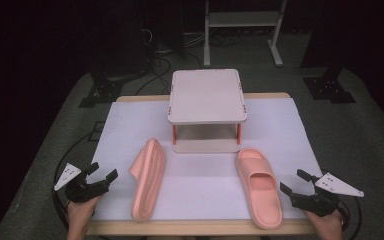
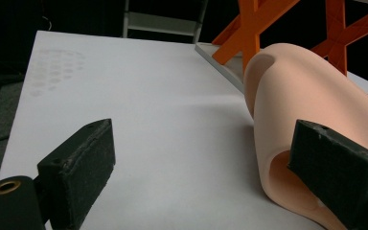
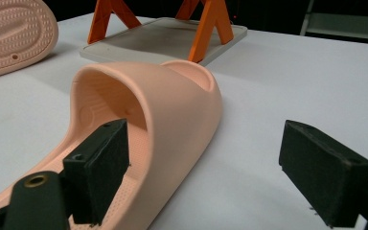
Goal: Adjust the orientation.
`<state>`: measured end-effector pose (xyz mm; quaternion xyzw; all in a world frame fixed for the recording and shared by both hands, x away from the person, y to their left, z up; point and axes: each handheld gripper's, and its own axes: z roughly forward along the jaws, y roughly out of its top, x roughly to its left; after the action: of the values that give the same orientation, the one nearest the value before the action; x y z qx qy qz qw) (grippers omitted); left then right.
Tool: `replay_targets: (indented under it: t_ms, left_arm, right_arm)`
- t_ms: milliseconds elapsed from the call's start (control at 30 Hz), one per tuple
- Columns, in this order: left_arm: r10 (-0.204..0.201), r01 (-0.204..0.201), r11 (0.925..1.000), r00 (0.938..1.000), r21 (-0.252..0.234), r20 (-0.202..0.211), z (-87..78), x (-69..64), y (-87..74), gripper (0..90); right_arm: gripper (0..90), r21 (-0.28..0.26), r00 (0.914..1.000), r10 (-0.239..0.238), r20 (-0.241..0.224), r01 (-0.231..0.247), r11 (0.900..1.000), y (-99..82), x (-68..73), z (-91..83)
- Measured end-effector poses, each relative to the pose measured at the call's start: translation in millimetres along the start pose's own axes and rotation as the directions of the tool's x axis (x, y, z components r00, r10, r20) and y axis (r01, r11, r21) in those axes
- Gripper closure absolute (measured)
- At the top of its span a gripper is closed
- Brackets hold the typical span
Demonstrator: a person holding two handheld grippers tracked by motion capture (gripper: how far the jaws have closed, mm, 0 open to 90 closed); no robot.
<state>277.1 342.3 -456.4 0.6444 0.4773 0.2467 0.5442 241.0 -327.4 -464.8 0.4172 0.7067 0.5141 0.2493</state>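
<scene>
A soft, matt, foam-like finish is being shown by the right slipper (image 3: 172, 105), with fine dimples inside its footbed. A rough pattern of raised dots is being displayed on the sole of the left slipper (image 3: 9, 33). The table cover (image 2: 148, 110) is being seen as smooth and matt white. The small shelf (image 1: 207, 95) is being presented as smooth plastic, with glossier orange legs (image 3: 206, 28). The pads (image 3: 321, 172) are looking coarse and matt black.

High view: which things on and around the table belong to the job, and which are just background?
Job things: left slipper, lying on its side; right slipper, upright; two-tier rack; left gripper and right gripper, both open.

Background: floor cables; white frame beyond the table.
</scene>
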Motion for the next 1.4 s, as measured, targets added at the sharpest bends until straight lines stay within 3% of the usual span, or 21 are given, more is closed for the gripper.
replay_targets:
  t_ms: [567,800,933,1200,1400]
  left_arm:
    - [0.006,-0.006,0.9996,0.9998,0.028,0.02,3.8,-5.1,-1.0,8.4]
    - [0.027,-0.03,0.9966,0.9985,0.077,0.047,5.7,-10.1,-4.8,8.4]
    - [0.046,-0.053,0.9924,0.9971,0.111,0.061,9.0,-13.2,-5.1,8.6]
    - [0.093,-0.106,0.9732,0.993,0.204,0.072,22.1,-23.5,-8.0,8.6]
    - [0.095,-0.111,0.9696,0.992,0.218,0.083,31.6,-30.7,-7.1,15.0]
  right_arm:
    - [17.2,-0.002,0.9997,-0.022,-0.011,0.022,0.9998,3.2,4.7,1.7]
    - [17.2,0.0,0.9995,-0.03,-0.015,0.03,0.9996,4.3,7.2,3.3]
    - [17.2,-0.01,0.9992,-0.034,-0.019,0.034,0.9994,5.6,8.2,2.4]
    - [17.2,-0.01,0.9992,-0.03,-0.026,0.029,0.9995,6.0,9.9,2.0]
    - [17.1,-0.009,0.9986,-0.04,-0.034,0.04,0.9992,6.6,11.9,4.2]
